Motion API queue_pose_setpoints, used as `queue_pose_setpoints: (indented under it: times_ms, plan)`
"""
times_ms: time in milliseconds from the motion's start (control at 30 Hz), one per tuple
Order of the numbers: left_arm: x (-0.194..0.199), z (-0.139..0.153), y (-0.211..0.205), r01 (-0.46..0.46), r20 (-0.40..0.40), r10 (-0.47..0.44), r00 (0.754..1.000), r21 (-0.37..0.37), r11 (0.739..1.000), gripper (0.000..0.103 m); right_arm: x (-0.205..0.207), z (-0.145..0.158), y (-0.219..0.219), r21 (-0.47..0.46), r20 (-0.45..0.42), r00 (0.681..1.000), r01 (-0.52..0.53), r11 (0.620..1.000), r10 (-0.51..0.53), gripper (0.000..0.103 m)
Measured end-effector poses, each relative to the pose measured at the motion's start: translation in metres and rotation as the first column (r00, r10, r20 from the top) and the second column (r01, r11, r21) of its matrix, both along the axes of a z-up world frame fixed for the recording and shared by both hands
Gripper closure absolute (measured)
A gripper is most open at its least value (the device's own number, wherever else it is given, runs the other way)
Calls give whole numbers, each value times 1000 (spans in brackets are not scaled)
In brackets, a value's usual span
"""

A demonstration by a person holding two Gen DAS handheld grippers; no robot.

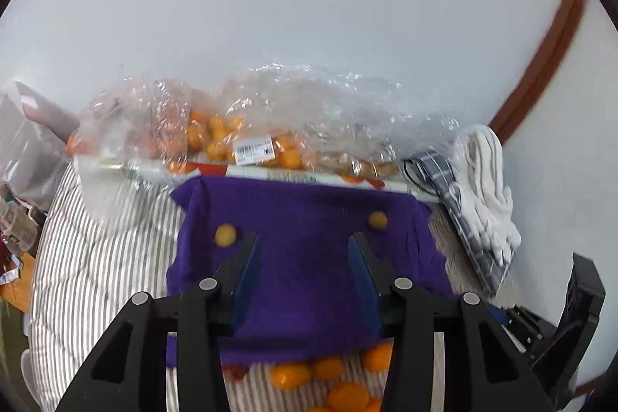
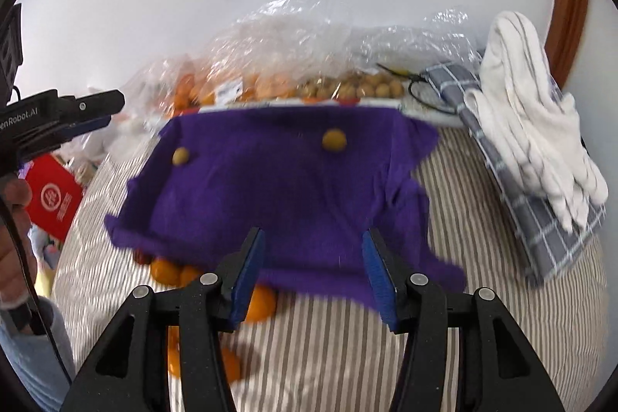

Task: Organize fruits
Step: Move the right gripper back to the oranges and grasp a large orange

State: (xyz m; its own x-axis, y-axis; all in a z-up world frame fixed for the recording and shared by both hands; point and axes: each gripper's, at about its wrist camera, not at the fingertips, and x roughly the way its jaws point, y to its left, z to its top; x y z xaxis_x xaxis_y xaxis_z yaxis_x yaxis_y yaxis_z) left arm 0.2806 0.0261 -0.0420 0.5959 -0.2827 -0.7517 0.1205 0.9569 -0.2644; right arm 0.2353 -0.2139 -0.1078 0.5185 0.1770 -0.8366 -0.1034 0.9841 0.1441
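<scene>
A purple cloth [image 1: 305,257] [image 2: 278,188] lies on the striped bedding. Two small yellow fruits sit on it, one at the left [image 1: 225,235] [image 2: 180,156] and one at the right [image 1: 377,220] [image 2: 334,139]. Several oranges [image 1: 328,373] [image 2: 170,271] lie on the bedding at the cloth's near edge. Clear plastic bags hold oranges [image 1: 216,138] [image 2: 201,83] and small brown fruits [image 2: 359,87] at the back. My left gripper [image 1: 303,246] is open and empty above the cloth. My right gripper [image 2: 313,242] is open and empty over the cloth's near edge.
A white wall stands behind the bags. White towels [image 2: 533,111] on a grey checked cloth [image 2: 556,230] lie at the right. The left gripper [image 2: 77,114] shows at the left of the right wrist view, above a red box [image 2: 54,203].
</scene>
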Motion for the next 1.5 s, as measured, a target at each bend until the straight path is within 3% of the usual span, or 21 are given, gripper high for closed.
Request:
queue_pose_setpoints:
  times_ms: [267,400,600,733,967,1300,1500]
  plan:
    - [-72,-67,31,-27,-26,30,999,100,995,56,-57,-19,19,-9,36,997,-71,997,71,50]
    - [-99,-94,50,-56,-29,61,998,150,987,56,-73,-26,29,20,52,993,-108,994,107,59]
    - [-117,-118,74,-88,-69,95,993,90,992,56,-93,-38,55,47,55,977,-210,977,207,58]
    - [-126,-124,76,-81,-63,87,994,87,993,54,-103,-52,68,-16,41,969,-245,969,245,58]
    - [-132,-125,64,-49,-43,56,997,148,988,51,-107,-68,79,-111,25,965,-255,961,260,58]
    - [-133,-125,62,-45,-41,53,998,165,985,50,-97,-79,83,-107,42,968,-241,965,247,61]
    - [-133,-125,62,-47,-41,54,998,159,986,50,-101,-73,63,-104,62,977,-199,974,206,61]
